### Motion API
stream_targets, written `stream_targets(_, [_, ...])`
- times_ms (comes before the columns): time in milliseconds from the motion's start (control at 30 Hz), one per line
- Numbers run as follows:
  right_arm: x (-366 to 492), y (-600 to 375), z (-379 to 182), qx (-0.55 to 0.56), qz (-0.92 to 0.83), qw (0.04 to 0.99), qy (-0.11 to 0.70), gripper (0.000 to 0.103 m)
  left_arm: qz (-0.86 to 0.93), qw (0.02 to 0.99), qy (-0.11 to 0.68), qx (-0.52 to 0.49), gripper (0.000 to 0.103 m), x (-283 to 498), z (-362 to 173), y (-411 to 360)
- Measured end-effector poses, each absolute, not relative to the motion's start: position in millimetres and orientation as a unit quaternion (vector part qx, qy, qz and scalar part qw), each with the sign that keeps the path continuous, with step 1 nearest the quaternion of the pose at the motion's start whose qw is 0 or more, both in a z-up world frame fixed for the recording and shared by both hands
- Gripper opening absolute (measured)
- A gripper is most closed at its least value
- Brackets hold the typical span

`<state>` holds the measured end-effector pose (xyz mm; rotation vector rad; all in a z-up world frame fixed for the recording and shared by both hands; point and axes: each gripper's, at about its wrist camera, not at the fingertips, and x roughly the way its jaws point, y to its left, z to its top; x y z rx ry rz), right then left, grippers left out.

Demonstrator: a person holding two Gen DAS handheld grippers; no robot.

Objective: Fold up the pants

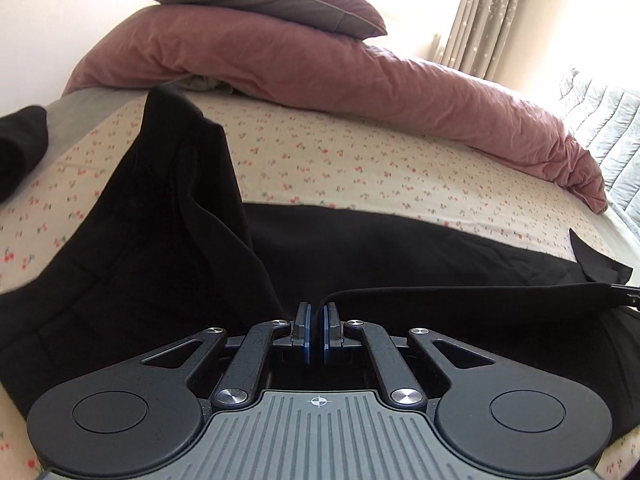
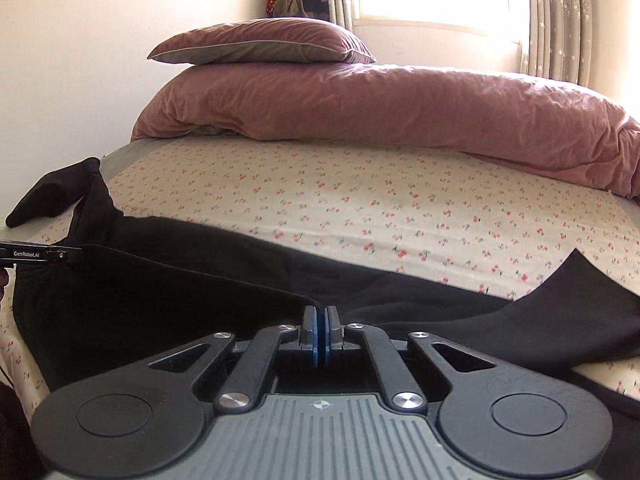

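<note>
On the floral bedsheet (image 1: 360, 160), the black pants (image 1: 160, 240) lie spread across the near half of the bed, one part rising in a loose peak at far left, another dark piece (image 1: 20, 148) apart at the sheet's left edge. My left gripper (image 1: 317, 312) has its blue pads nearly together, pinching a thin edge of the pants that runs taut to the right. At the far end of that taut edge, my right gripper (image 2: 320, 314) is clamped on the same fabric, pads drawn close, cloth between them. Right of it a pant end (image 2: 580, 292) lies flat on the sheet. Behind, a mauve duvet (image 2: 400, 120) is bunched along the head of the bed, a pillow (image 2: 260, 42) on top at its left; curtains (image 2: 556, 20) hang at far right.
</note>
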<state>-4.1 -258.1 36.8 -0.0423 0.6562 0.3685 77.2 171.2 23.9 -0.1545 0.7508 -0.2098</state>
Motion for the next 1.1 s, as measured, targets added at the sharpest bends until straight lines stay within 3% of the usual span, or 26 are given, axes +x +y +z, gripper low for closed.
stream_targets(233, [-28, -265, -30, 0.020, 0.190, 0.904, 0.383, 0.003, -0.117, 0.898, 0.411, -0.111, 0.004, 48, -12, 201])
stream_targets(300, [-32, -265, -31, 0.014, 0.195, 0.909, 0.369, 0.003, -0.114, 0.903, 0.396, -0.123, 0.011, 43, -11, 213])
stream_targets(333, [-32, -266, -28, 0.016, 0.196, 0.909, 0.368, 0.012, -0.108, 0.906, 0.388, -0.132, 0.013, 41, -9, 219])
stream_targets(433, [-37, -278, -23, 0.057, 0.198, 0.906, 0.369, 0.040, -0.073, 0.916, 0.353, -0.175, 0.047, 36, -5, 241])
stream_targets(467, [-39, -282, -22, 0.070, 0.199, 0.905, 0.369, 0.041, -0.051, 0.920, 0.337, -0.192, 0.068, 36, -4, 246])
stream_targets(500, [-38, -285, -20, 0.083, 0.200, 0.903, 0.370, 0.042, -0.026, 0.924, 0.324, -0.203, 0.074, 37, -5, 249])
stream_targets(567, [-41, -293, -23, 0.120, 0.191, 0.897, 0.379, 0.058, 0.006, 0.929, 0.303, -0.211, 0.074, 41, -5, 255])
stream_targets(633, [-39, -301, -26, 0.159, 0.186, 0.890, 0.386, 0.065, 0.020, 0.931, 0.292, -0.217, 0.074, 50, -7, 256])
stream_targets(833, [-39, -310, -33, 0.217, 0.156, 0.889, 0.372, 0.065, 0.099, 0.928, 0.268, -0.240, 0.070, 76, -9, 273])
stream_targets(1000, [-27, -302, -40, 0.221, 0.119, 0.900, 0.357, 0.063, 0.135, 0.920, 0.256, -0.266, 0.054, 84, -13, 284])
stream_targets(1100, [-22, -301, -42, 0.202, 0.096, 0.913, 0.341, 0.055, 0.162, 0.916, 0.254, -0.266, 0.040, 87, -15, 288])
